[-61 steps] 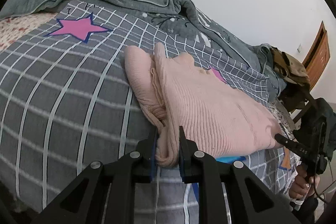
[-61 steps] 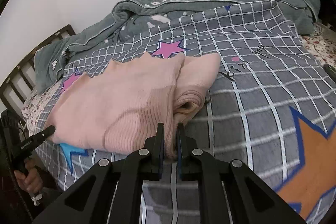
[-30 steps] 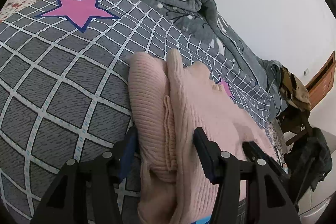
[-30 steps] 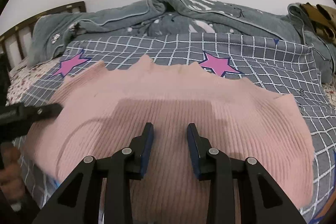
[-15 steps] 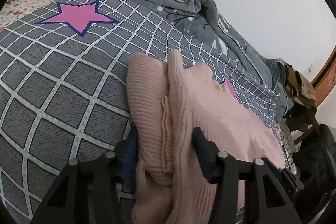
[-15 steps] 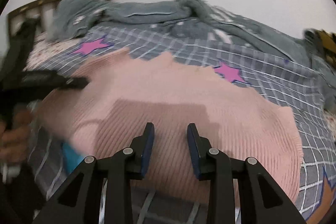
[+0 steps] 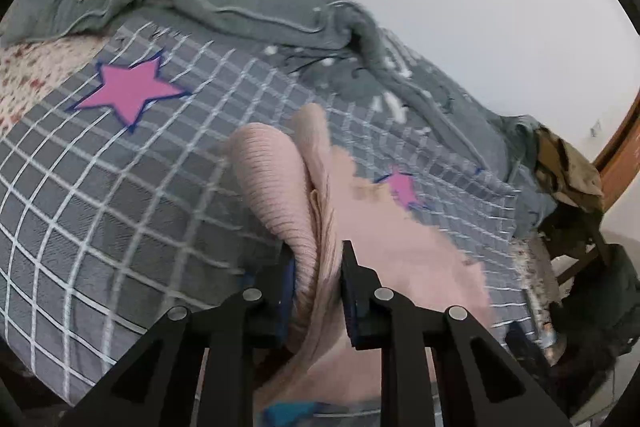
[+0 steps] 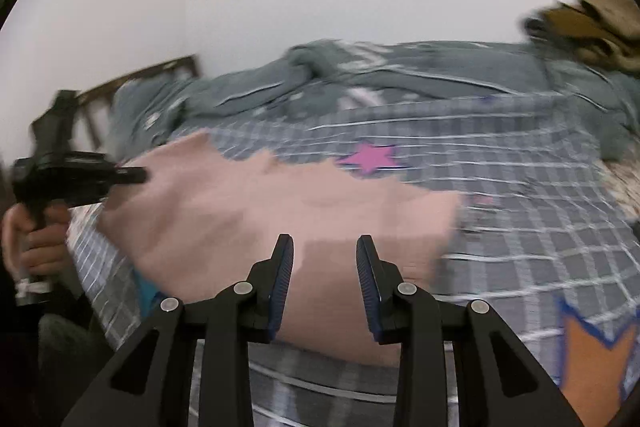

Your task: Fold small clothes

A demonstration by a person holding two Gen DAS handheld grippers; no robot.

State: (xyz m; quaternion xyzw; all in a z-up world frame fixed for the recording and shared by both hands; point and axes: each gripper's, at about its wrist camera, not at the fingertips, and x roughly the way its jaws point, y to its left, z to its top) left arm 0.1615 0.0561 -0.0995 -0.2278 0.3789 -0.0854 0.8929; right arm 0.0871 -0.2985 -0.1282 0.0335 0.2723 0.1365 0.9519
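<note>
A pink ribbed sweater [image 7: 276, 179] lies folded on the bed, blurred in the right wrist view [image 8: 280, 211]. My left gripper [image 7: 316, 261] has the sweater's thick folded left edge bunched between its pads. Its jaws are closing on the cloth and that edge is lifted. The same gripper [image 8: 138, 175] shows at the sweater's left side in the right wrist view, with a hand [image 8: 36, 239] on its handle. My right gripper [image 8: 325, 255] hovers over the sweater's near edge, open, with nothing between its fingers.
The bed has a grey checked sheet [image 7: 120, 195] with pink stars and an orange star [image 8: 592, 359]. A rumpled grey quilt [image 7: 240, 7] lies along the wall side. A wooden headboard [image 8: 160, 71] is at the far left and a chair piled with clothes [image 7: 568, 171] at the right.
The left jaws have narrowed onto the sweater's folded edge and risen with it. The right gripper has swung sideways and back from the sweater, still open.
</note>
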